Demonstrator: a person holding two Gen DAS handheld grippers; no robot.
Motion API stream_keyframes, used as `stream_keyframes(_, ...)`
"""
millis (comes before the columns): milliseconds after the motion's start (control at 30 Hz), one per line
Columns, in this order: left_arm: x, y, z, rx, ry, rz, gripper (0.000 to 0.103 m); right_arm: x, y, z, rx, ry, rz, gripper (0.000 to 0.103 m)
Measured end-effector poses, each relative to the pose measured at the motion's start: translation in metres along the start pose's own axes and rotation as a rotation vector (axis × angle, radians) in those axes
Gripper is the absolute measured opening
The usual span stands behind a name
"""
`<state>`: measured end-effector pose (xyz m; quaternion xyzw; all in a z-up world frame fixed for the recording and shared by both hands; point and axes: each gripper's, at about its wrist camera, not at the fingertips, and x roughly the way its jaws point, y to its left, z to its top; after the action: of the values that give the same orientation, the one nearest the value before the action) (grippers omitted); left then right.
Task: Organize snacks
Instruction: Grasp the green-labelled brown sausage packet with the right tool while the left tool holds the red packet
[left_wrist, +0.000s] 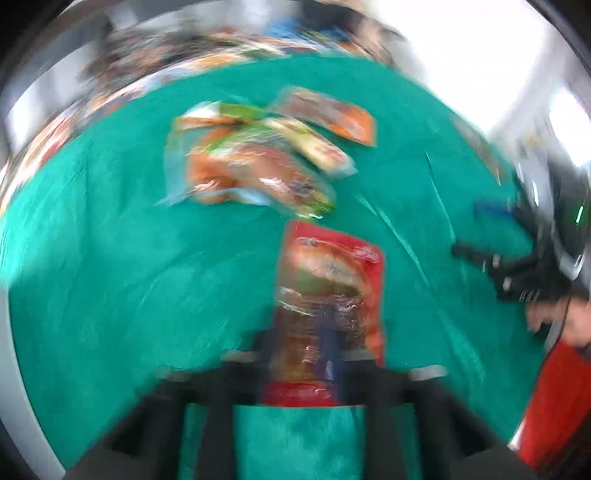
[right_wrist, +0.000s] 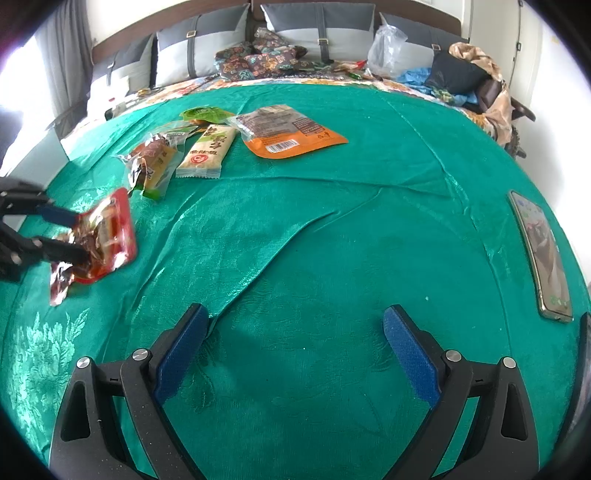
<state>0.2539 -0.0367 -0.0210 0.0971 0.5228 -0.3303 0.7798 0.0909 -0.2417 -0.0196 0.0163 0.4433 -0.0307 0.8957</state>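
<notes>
My left gripper is shut on a red snack packet and holds it above the green cloth; the left wrist view is motion-blurred. The right wrist view shows the left gripper at the far left, gripping that red packet. A pile of snacks lies beyond: an orange pouch, a cream bar packet, a brown clear-wrapped snack and a green packet. My right gripper is open and empty, low over the cloth. It also shows in the left wrist view at the right.
The green cloth covers a bed and has creases across its middle. A phone lies at the right edge. Pillows, a patterned bundle, a plastic bag and clothes line the far side.
</notes>
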Motion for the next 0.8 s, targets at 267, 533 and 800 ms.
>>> stream_keyframes(267, -0.023, 0.013, -0.068, -0.255, -0.062, 0.046, 0.034, 0.004, 0.057, 0.095, 0.061, 0.109, 0.371, 0.094)
stream_keyframes(533, -0.054, 0.000, -0.091, -0.331, -0.169, 0.144, 0.085, 0.094, 0.152, 0.155, -0.145, 0.333, 0.129, 0.038)
stream_keyframes(800, -0.001, -0.013, -0.056, -0.472, -0.137, 0.129, 0.089, 0.043, 0.114, 0.123, -0.046, 0.337, 0.293, 0.030)
